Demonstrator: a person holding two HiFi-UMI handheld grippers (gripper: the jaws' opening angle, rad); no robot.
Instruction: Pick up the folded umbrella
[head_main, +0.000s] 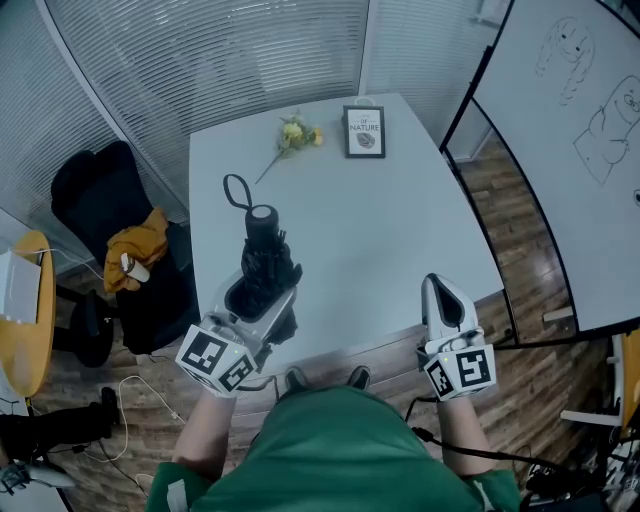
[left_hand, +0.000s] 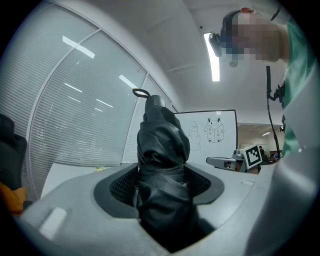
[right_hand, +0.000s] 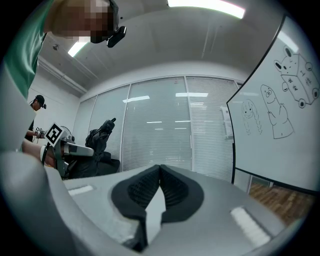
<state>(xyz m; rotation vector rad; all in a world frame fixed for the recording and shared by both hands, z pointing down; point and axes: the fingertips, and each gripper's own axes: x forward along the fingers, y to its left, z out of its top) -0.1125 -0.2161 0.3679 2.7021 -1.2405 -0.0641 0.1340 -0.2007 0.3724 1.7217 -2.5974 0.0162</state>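
Note:
The folded black umbrella (head_main: 263, 252) stands upright over the near left part of the white table (head_main: 400, 230), handle and wrist loop on top. My left gripper (head_main: 258, 296) is shut on its lower body. In the left gripper view the umbrella (left_hand: 162, 150) fills the gap between both black pads of the left gripper (left_hand: 162, 187). My right gripper (head_main: 441, 292) hovers at the table's near right edge, shut with nothing in it. In the right gripper view the right gripper (right_hand: 159, 172) has its pad tips touching, and the umbrella (right_hand: 100, 135) shows at far left.
A framed picture (head_main: 364, 131) and a small bunch of yellow flowers (head_main: 296, 135) lie at the table's far side. A black chair with a yellow cloth (head_main: 136, 250) stands left of the table. A whiteboard (head_main: 570, 150) with drawings stands to the right.

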